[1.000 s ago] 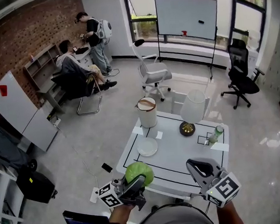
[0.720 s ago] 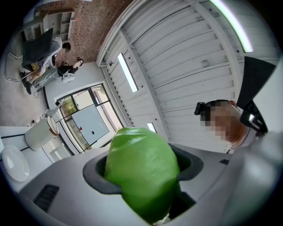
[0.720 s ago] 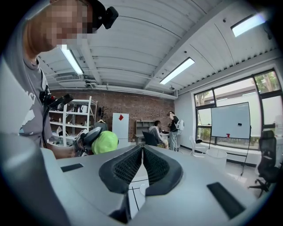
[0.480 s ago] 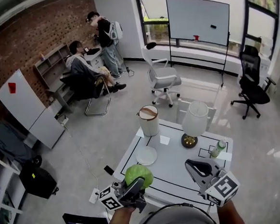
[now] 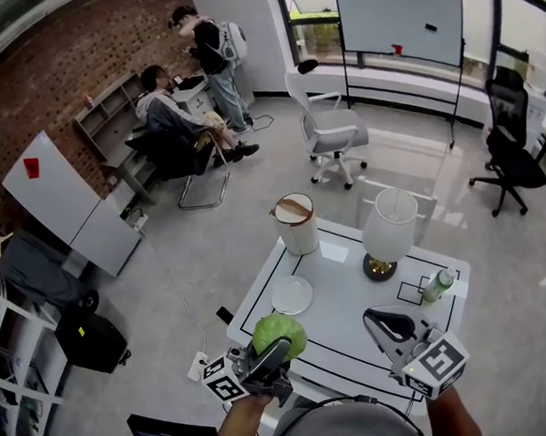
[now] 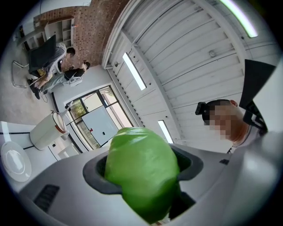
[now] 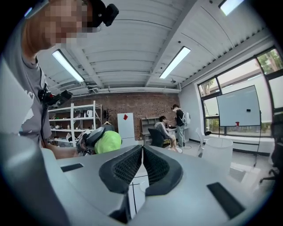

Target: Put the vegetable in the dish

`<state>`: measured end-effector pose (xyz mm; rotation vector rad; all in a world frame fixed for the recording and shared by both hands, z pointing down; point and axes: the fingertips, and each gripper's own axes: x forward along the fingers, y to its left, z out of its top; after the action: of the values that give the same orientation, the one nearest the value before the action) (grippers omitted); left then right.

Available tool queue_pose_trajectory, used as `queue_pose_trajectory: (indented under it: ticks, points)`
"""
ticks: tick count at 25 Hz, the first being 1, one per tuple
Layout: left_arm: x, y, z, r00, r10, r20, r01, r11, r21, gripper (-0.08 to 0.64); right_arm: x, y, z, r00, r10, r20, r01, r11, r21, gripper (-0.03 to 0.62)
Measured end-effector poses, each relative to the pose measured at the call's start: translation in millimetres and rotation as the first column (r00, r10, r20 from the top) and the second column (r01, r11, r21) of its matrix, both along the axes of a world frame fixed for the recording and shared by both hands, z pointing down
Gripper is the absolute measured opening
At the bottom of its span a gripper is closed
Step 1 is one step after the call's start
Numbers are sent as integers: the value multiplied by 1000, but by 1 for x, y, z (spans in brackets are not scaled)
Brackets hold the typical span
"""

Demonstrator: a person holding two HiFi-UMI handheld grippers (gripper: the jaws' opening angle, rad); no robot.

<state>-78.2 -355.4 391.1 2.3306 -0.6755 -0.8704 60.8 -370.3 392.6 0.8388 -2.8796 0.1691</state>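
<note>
One step of two done, at a guess: picked up, not yet delivered. On the white table (image 5: 355, 305), a lamp (image 5: 389, 224) and a lidded bin (image 5: 297, 225) at the far side, clear of the work. Over the near edge, left gripper (image 5: 268, 361) clamped on the green cabbage (image 5: 278, 334), held up off the tabletop. Beside it, right gripper (image 5: 387, 324) pressed together on nothing. Just beyond the cabbage, empty white dish (image 5: 291, 295). Left to do: carry forward over the dish, lower, release.
</note>
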Motion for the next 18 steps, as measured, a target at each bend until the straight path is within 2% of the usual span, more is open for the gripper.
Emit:
queue_pose_trajectory:
  ticks: [3, 7, 13, 18]
  points:
    - [-10, -18, 17, 1000, 6, -7, -6, 999, -34, 313, -10, -10, 10, 1000, 5, 14, -5, 1000, -27, 9]
    - [-25, -45, 48, 1000, 5, 28, -2, 995, -104, 312, -24, -15, 14, 1000, -5, 5, 5, 999, -45, 9]
    - [-30, -96, 88, 997, 59, 41, -51, 983, -177, 311, -26, -35, 17, 999, 41, -5, -42, 997, -64, 9]
    - [-36, -124, 127, 995, 63, 80, -40, 965, -258, 311, -31, -47, 37, 999, 48, -22, -51, 992, -119, 9]
